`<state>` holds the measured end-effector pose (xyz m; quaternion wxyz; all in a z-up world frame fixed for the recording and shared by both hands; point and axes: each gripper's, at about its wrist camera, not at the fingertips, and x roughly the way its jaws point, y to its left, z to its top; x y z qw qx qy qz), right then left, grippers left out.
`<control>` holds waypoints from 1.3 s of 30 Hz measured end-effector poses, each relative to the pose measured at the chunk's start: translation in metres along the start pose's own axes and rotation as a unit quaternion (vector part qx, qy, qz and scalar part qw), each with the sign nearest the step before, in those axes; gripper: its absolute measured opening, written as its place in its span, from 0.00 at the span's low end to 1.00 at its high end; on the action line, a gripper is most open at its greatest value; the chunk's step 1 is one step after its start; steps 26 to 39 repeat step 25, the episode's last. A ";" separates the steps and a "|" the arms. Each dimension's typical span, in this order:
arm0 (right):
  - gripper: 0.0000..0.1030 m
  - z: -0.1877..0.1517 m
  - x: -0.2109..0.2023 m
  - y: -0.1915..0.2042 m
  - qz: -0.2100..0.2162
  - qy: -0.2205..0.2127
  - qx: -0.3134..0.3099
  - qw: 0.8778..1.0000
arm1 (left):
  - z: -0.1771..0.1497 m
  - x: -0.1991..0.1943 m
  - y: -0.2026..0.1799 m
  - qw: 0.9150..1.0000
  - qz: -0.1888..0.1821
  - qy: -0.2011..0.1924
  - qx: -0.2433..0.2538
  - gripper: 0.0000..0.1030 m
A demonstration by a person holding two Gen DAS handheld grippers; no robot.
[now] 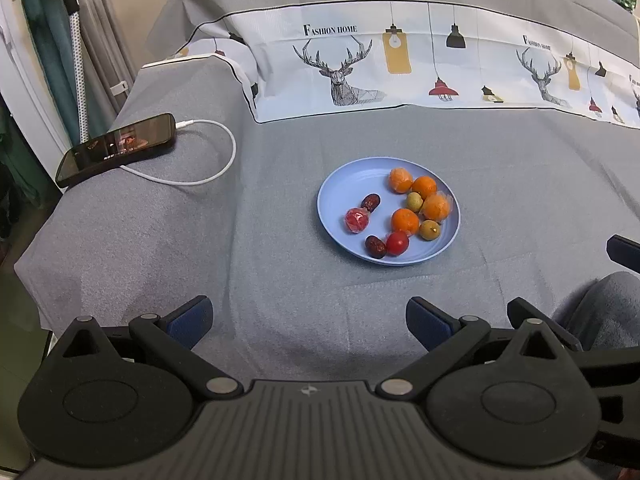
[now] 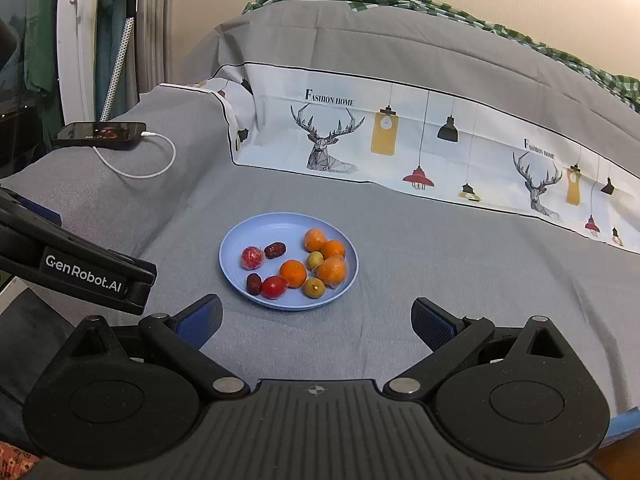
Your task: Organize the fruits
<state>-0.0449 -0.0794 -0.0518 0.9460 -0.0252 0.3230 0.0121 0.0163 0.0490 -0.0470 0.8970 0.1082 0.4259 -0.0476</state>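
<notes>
Our left gripper (image 1: 308, 322) and right gripper (image 2: 316, 322) both hover over the grey bedspread (image 1: 280, 280), blue-padded fingers spread wide apart and holding nothing. Far left we see a black phone (image 1: 116, 147) on a white charging cable (image 1: 216, 160). Ahead sits the round pale-blue plate (image 1: 344, 184) carrying small oranges (image 1: 405, 220), red tomatoes (image 1: 397, 243), dark dates (image 1: 375, 247) and green olives (image 1: 430, 230).

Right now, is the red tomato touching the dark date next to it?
Touching. In the left wrist view, the tomato presses against the date at the plate's near edge, no gap visible.
</notes>
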 end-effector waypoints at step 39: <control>0.97 0.001 0.002 0.002 -0.001 -0.001 -0.006 1.000 | -0.001 0.002 -0.001 1.000 0.013 0.006 -0.001 1.00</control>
